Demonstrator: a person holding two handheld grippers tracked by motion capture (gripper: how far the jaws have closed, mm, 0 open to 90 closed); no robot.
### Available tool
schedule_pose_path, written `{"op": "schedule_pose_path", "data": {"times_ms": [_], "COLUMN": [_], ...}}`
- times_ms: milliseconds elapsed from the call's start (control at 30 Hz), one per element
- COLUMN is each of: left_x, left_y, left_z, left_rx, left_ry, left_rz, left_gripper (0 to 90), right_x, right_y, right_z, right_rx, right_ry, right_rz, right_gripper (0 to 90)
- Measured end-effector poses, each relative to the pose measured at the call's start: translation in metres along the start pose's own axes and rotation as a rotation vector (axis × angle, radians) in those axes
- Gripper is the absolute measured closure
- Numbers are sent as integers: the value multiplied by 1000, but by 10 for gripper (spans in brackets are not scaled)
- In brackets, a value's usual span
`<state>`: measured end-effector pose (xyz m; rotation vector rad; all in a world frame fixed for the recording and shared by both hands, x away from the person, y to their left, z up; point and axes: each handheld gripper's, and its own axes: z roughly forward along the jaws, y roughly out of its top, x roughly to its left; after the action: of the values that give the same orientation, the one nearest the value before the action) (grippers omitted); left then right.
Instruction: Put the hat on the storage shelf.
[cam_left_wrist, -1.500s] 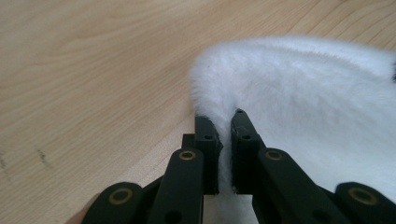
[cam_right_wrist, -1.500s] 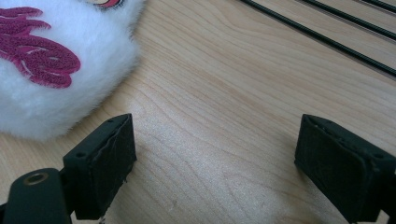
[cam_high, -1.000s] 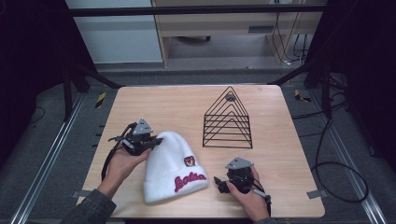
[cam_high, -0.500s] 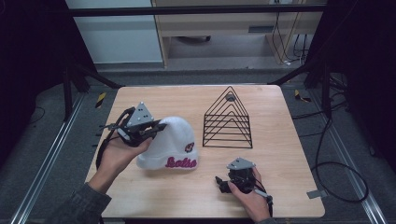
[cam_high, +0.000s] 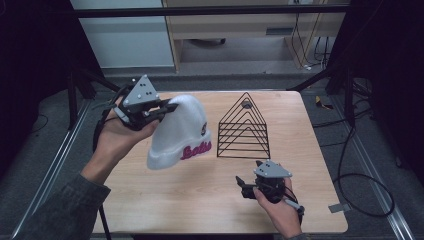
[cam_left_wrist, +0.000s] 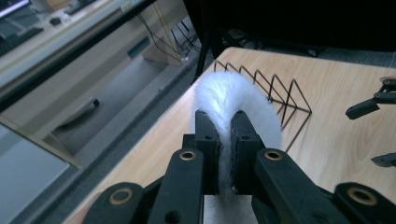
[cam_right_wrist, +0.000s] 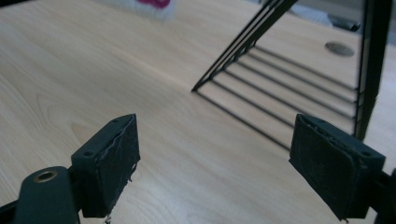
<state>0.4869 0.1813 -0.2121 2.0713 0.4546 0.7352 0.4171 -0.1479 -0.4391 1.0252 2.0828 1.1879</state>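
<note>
The left tongs (cam_high: 167, 108) were clamped on the crown of a white knitted beanie with pink lettering (cam_high: 182, 132), which hung in the air — clear of the light wooden surface (cam_high: 200, 200) — just beside a black wire triangular rack (cam_high: 244, 127). The right tongs (cam_high: 241, 186) hovered near the surface's front edge, their 2 jaws having just been closing yet wide apart — nothing between them.
</note>
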Motion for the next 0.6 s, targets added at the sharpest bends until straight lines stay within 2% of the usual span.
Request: {"op": "schedule_pose_path", "data": {"times_ms": [67, 133, 300, 367, 433, 467, 600], "left_x": [3, 4, 7, 7, 7, 6, 4], "left_y": [12, 22, 49, 57, 64, 67, 75], "left_z": [2, 4, 6, 4, 3, 3, 1], "left_rx": [-36, -47, -93, -114, -131, -137, -168], "left_ry": [-10, -10, -17, -19, -24, -22, -30], "left_rz": [5, 21, 38, 40, 49, 51, 60], "left_gripper": [847, 847, 847, 847, 846, 847, 846], "right_x": [-3, -8, -21, -28, -30, -33, -33], "right_y": [10, 21, 42, 55, 60, 69, 83], "right_z": [-6, -13, -28, -37, -38, -40, -39], "right_rx": [-14, -26, -49, -72, -75, -85, -98], "right_ry": [0, -12, 5, 24, 32, 53, 77], "right_rz": [4, 7, -17, -36, -36, -50, -63], "right_gripper": [152, 150, 148, 199, 216, 254, 281]}}
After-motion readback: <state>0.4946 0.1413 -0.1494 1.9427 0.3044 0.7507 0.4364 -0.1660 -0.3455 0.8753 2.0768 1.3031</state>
